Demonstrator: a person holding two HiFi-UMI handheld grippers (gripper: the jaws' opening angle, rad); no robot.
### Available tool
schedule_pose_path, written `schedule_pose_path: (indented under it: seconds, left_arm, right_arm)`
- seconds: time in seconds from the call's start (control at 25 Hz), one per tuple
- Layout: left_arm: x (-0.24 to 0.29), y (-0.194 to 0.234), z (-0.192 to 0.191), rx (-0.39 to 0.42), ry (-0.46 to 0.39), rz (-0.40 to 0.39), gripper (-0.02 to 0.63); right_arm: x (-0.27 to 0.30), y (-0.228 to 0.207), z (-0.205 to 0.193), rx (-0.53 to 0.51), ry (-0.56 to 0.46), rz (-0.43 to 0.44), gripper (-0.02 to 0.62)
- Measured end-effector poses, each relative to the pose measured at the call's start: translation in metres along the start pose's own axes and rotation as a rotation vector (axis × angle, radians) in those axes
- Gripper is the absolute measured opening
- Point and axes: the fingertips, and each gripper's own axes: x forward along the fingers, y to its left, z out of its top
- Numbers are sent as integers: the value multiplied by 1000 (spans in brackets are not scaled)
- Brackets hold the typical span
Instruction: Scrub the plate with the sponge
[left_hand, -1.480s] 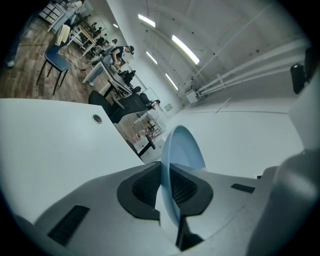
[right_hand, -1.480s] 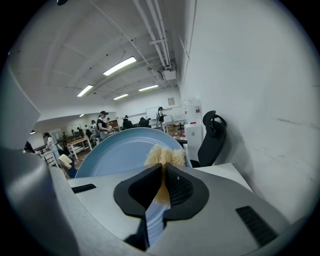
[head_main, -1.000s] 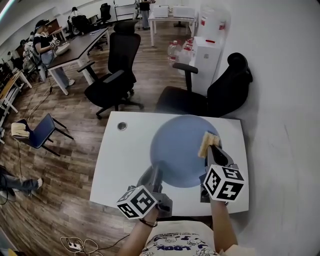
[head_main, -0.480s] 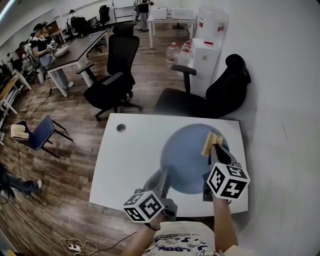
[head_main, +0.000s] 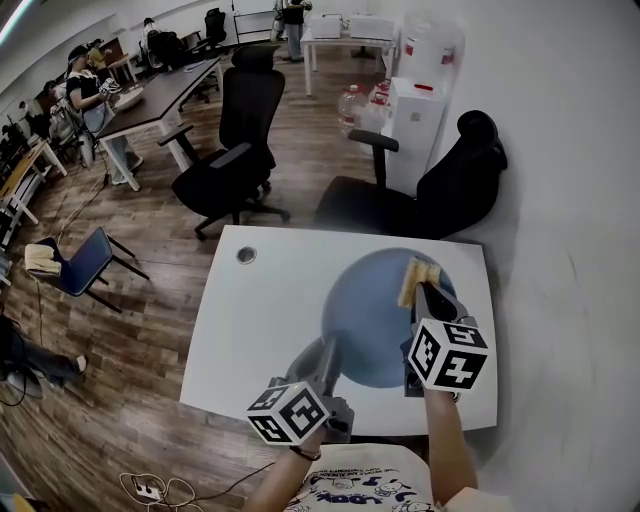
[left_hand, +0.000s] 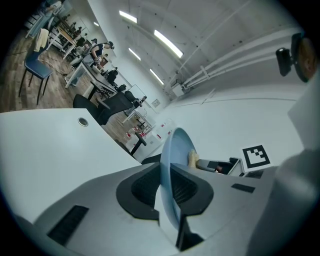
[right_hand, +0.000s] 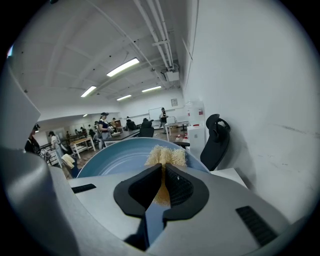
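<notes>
The blue plate (head_main: 375, 330) lies on the white bench (head_main: 255, 310), toward its right side. The left gripper (head_main: 328, 358) has its jaws closed on the plate's near-left rim, pinning it. The right gripper (head_main: 424, 300) does the work: its jaws pinch the yellow sponge (head_main: 416, 277) tight, its long axis pointing away from the person, over the plate's far-right part. Most of the plate's face lies left of and nearer than the sponge, so the stroke likely runs that way
</notes>
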Motion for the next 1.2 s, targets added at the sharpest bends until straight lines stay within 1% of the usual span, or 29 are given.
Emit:
schedule_pose_path:
  seconds: [0.6,0.92,1.2]
  left_arm:
    - [-1,7,11,-5,-29,12,35]
    - [1,7,16,11,-27,15,35]
    - [3,7,14,2,-18,13,35]
  right_arm:
    - [20,34,14,-47,-8,64,38]
    - [25,47,18,-68,2,95,38]
    - [29,59,18,-91,17,127,38]
